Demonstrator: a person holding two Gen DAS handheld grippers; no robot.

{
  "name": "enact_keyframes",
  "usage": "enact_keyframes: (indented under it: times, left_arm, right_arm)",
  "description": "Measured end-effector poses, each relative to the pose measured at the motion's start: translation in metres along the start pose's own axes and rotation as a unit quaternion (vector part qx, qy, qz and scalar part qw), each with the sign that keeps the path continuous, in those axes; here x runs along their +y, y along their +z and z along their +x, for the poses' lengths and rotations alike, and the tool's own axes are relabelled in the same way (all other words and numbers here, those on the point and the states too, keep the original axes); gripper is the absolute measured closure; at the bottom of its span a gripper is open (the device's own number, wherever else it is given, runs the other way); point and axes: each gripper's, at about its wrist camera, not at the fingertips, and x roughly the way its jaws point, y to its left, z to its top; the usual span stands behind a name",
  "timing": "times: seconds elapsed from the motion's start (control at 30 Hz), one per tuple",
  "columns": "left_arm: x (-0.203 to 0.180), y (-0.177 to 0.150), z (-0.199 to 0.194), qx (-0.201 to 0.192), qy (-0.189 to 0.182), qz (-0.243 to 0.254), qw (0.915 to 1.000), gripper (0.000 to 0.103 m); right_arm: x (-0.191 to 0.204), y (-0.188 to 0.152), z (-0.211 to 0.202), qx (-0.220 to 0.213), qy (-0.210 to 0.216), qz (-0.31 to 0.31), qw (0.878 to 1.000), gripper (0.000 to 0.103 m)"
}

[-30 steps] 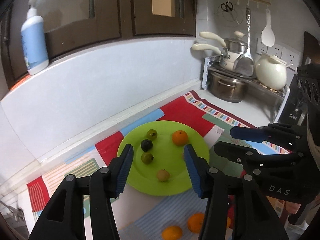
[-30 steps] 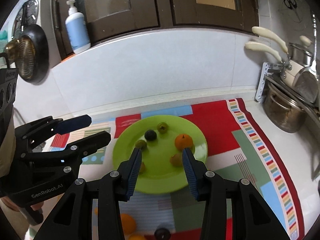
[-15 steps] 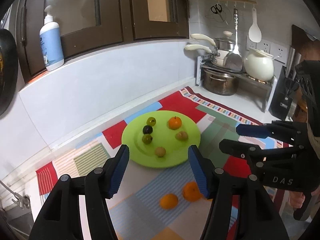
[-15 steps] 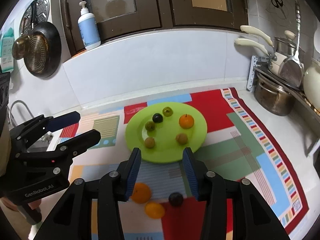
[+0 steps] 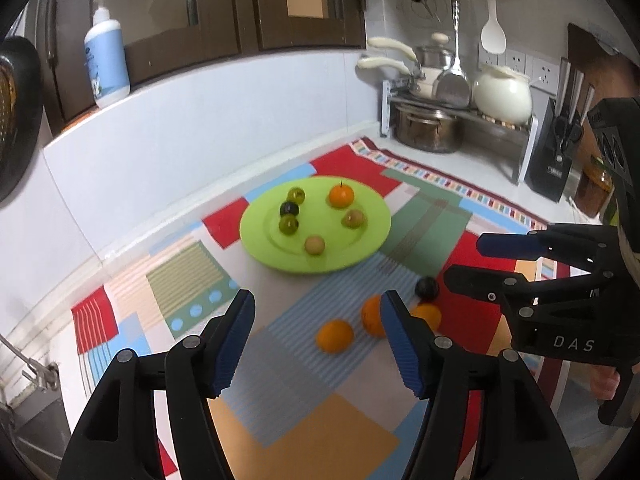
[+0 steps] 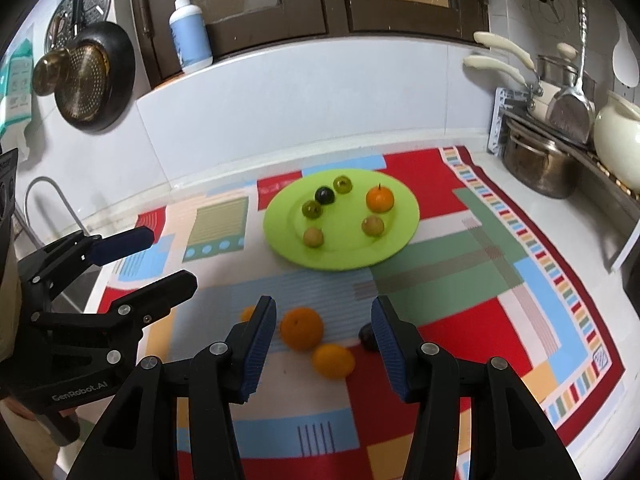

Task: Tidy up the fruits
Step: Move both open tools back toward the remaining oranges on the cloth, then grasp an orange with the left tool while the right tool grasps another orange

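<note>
You held both grippers above the desk with nothing in either: your left gripper was spread wide, and your right gripper was just as wide and empty. The green plate lay ahead of both, toward the wall, already carrying six fruits, among them one orange and a dark plum. Left on the patterned mat were three loose oranges and a dark fruit, clustered near your fingertips, well short of the plate. The larger orange sat just ahead of and between your right gripper's pads, with a smaller orange just beside it on the near side; the dark one was half hidden behind your right pad. The third orange peeked from behind your left pad, probably nearer your left hand, though that view was blocked. Your right gripper looked the better lined up for the larger orange, a round thing with no long axis to mind.
</note>
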Motion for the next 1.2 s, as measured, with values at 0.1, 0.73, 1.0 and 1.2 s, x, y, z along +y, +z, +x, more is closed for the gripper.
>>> enact_keyframes:
  times: [0.1,0.73,1.0,1.2]
  left_arm:
    - [0.001,-0.009,0.005,0.016,-0.006,0.005,0.9998,0.039]
    - [0.005,-0.037,0.067,0.068,-0.046,0.037,0.9959,0.039]
    - [0.002,-0.037,0.092,0.076,-0.062,0.057,0.9936,0.039]
    - [0.002,-0.035,0.106,0.081,-0.064,0.058,0.9929,0.040]
  right_arm:
    - [0.002,-0.008,0.005,0.014,0.000,0.004,1.000,0.052]
    - [-0.003,-0.036,0.056,0.088,-0.029,0.015,0.996,0.052]
    - [-0.008,-0.043,0.076,0.111,-0.029,0.018,0.993,0.053]
    - [-0.008,-0.042,0.083,0.114,-0.024,0.014,0.993,0.054]
